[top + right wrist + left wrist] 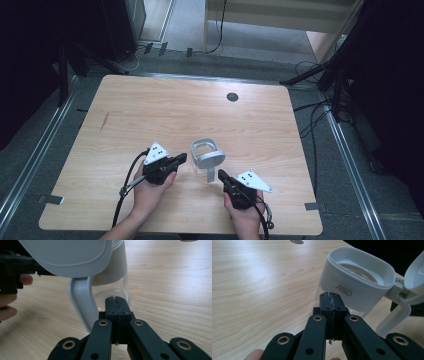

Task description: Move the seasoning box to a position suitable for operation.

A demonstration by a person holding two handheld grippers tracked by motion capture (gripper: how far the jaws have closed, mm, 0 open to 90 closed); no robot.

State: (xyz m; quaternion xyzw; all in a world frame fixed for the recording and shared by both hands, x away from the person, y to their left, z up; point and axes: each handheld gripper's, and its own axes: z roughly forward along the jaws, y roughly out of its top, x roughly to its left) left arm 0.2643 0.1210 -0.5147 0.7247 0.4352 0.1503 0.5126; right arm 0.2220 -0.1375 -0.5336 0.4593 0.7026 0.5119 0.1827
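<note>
- Two claws flank one clear jug (206, 159) with a white collar, lid and handle; it stands upright on the worktop (150, 110), slightly toward 6 o'clock from the worktop's centre.
- Left claw (181, 159): jaws pressed fully together, holding nothing, tip just beside the jug at its 9 o'clock.
- Right claw (220, 174): jaws likewise closed on nothing, tip near the handle (83, 306) at the jug's 5 o'clock.
- Risk, as judgement: a closed tip pushed forward would shove the jug instead of gripping it; the body looks light and tall for its base, so it could slide or tip toward 12 o'clock.
- Risk: the lid (67, 255) stands hinged open, overhanging the handle side; a claw rising beneath could knock it or upset the jug.
- Left gripper view shows the open mouth, an inner fitting and lettering on the collar (352, 287); whether liquid is inside I cannot tell.
- Right gripper view shows the lid's underside, the transparent lower wall and the other hand's fingers (15, 280).
- High view alone gives the layout, plus a round port (232, 97) toward 12 o'clock.
</note>
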